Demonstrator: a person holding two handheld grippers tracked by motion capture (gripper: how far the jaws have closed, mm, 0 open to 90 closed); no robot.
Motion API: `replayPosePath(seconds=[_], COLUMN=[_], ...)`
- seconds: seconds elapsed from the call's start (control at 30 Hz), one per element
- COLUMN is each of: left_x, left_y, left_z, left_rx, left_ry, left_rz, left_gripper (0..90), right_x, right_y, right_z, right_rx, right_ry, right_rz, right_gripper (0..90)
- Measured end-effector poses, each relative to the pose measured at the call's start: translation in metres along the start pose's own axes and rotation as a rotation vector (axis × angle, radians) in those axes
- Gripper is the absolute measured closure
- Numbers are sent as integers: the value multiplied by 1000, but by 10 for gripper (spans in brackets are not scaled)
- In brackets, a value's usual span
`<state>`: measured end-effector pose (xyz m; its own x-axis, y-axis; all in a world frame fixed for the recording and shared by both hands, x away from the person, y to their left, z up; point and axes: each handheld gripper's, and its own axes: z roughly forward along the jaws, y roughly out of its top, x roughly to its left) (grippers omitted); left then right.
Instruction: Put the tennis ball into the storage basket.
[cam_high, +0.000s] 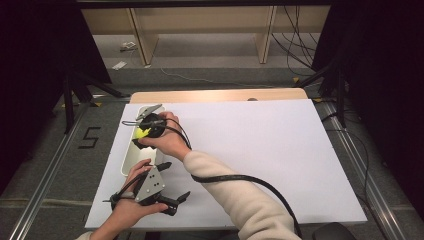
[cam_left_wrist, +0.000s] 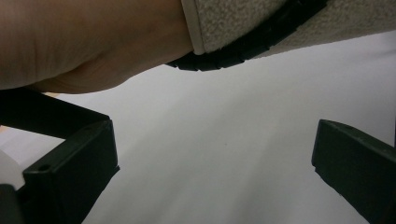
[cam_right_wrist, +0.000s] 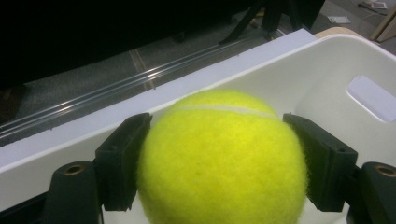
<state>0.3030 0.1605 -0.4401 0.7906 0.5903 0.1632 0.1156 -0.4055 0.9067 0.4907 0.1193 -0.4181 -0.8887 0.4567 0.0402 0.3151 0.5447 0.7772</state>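
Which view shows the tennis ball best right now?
The right gripper view: the tennis ball sits close up, clamped in the right gripper, over the white bin. The high view gives a small yellow patch beneath the hand. The left gripper view faces the table.

**Felt, plastic and matt board**

The tennis ball (cam_right_wrist: 222, 163) has a fuzzy, napped yellow felt with a smooth white seam line. The bin (cam_right_wrist: 327, 74) around it looks like smooth white plastic with a soft sheen. The right gripper (cam_right_wrist: 219, 161) has matt black pads, slightly grainy, on hard black plastic; the left gripper (cam_left_wrist: 215, 172) has the same dull black finish. The worktop (cam_high: 260, 150) is covered in flat, matt white board, with pale wood at its far edge. The sleeve (cam_high: 240, 197) is cream fleece, nubbly.
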Motion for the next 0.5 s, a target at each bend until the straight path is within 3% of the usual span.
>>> replayPosePath(seconds=[0.5], left_x=[0], left_y=[0], left_z=[0], left_rx=[1], left_ry=[-1], left_rz=[1], left_gripper=[0], right_x=[2], right_y=[-2], right_z=[4], right_rx=[6], right_ry=[5], right_rz=[-9], right_gripper=[268])
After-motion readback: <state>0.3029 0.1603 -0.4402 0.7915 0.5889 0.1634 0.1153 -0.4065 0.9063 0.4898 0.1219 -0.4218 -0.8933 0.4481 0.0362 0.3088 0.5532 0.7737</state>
